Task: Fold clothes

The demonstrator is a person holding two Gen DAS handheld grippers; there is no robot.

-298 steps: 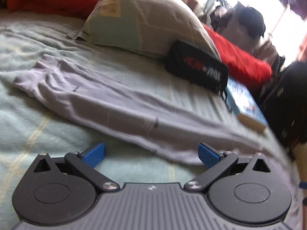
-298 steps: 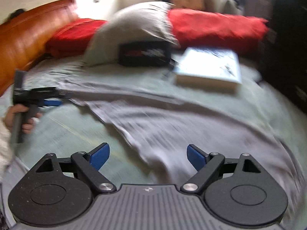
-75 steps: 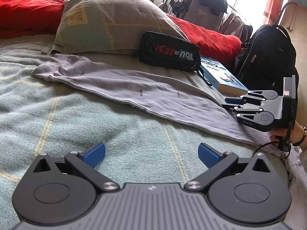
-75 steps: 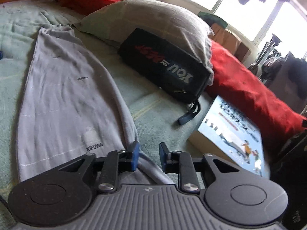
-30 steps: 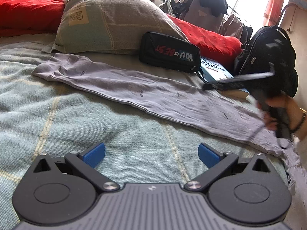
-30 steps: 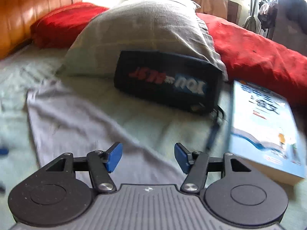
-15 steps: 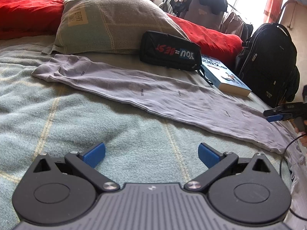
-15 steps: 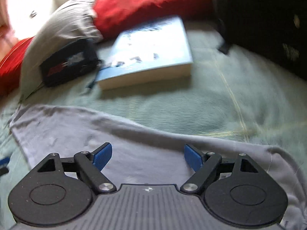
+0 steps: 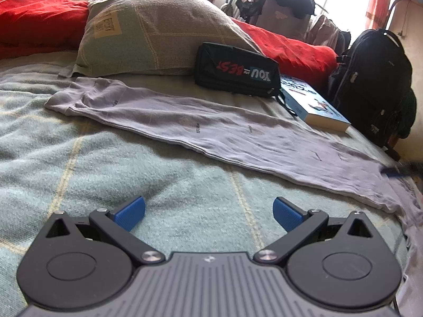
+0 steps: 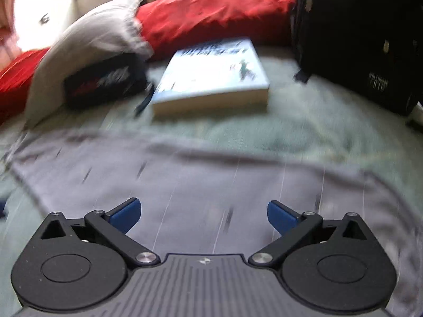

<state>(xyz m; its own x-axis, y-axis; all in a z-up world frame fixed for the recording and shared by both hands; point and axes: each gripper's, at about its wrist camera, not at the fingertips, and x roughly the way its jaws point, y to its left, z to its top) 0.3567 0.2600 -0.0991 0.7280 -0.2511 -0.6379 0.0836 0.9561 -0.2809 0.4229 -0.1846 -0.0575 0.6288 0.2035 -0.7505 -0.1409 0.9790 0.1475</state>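
A long grey garment [image 9: 211, 129] lies folded lengthwise in a flat strip across the green bedspread [image 9: 79, 174], running from near the pillow at left to the bed's right edge. My left gripper [image 9: 208, 212] stands open over bare bedspread, short of the strip's near edge, nothing between its blue pads. My right gripper [image 10: 203, 214] hovers over the garment [image 10: 185, 179] at its right end; its jaws are opening wide, with cloth below them but nothing gripped. In the left wrist view a blue fingertip [image 9: 394, 170] of the right gripper shows at the far right edge.
Behind the garment sit a grey-green pillow [image 9: 148, 31], a black pouch [image 9: 238, 70], a blue book [image 9: 314, 105] and red cushions [image 9: 290, 50]. A black backpack [image 9: 375, 79] stands at the bed's right edge. The right wrist view is motion-blurred.
My right gripper swung from facing the pouch to over the garment's right end, and its jaws widened. The person's hand left the left wrist view. The left gripper stayed put.
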